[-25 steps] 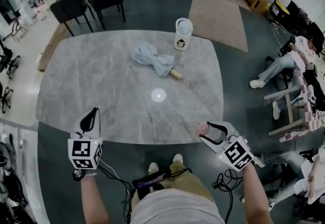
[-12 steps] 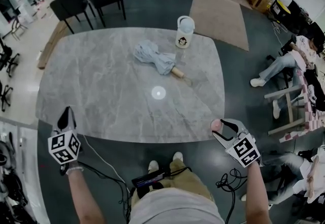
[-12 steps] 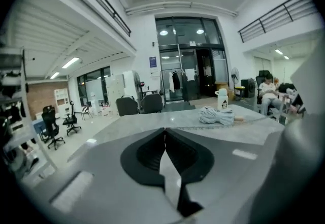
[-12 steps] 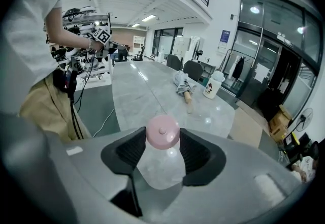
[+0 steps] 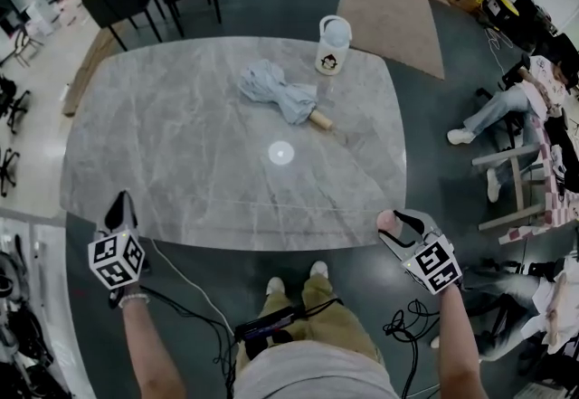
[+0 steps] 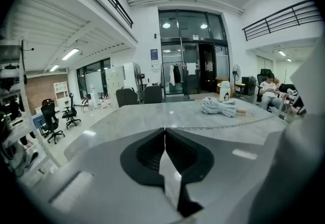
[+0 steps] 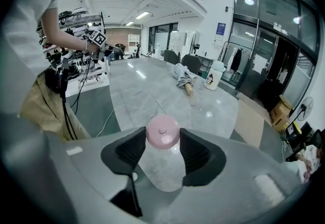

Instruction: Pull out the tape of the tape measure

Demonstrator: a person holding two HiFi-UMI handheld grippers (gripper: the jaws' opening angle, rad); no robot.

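- Tape (image 5: pixel 262 206) is stretching in a thin pale line just inside the near edge of the marble table (image 5: pixel 181 135), running from the near-left corner towards the near-right one.
- We are clenching the left gripper (image 5: pixel 119 204) on the tape's free end, off the near-left corner. Its jaws are meeting tip to tip with only the strip between them.
- We are grasping the pink case (image 5: pixel 386 222) of the tape measure in the right gripper (image 5: pixel 391 225), just off the near-right corner. The jaws are standing wide and pressing on the round body from both sides.
- We are judging the pull to be well under way, with most of the table's near edge already spanned.
- We are advising a straight draw for any further length:
  - Move the two hands apart along the tape's own line.
  - Hold the strip flat rather than twisted.
  - Point the mouth of the case at the left gripper.
- We are watching the thin end grip most. It looks the likeliest to slip, and the spring would snatch the tape back.
- A folded umbrella (image 5: pixel 276 99) and a white jug (image 5: pixel 333 44) are lying well apart, towards the far edge.
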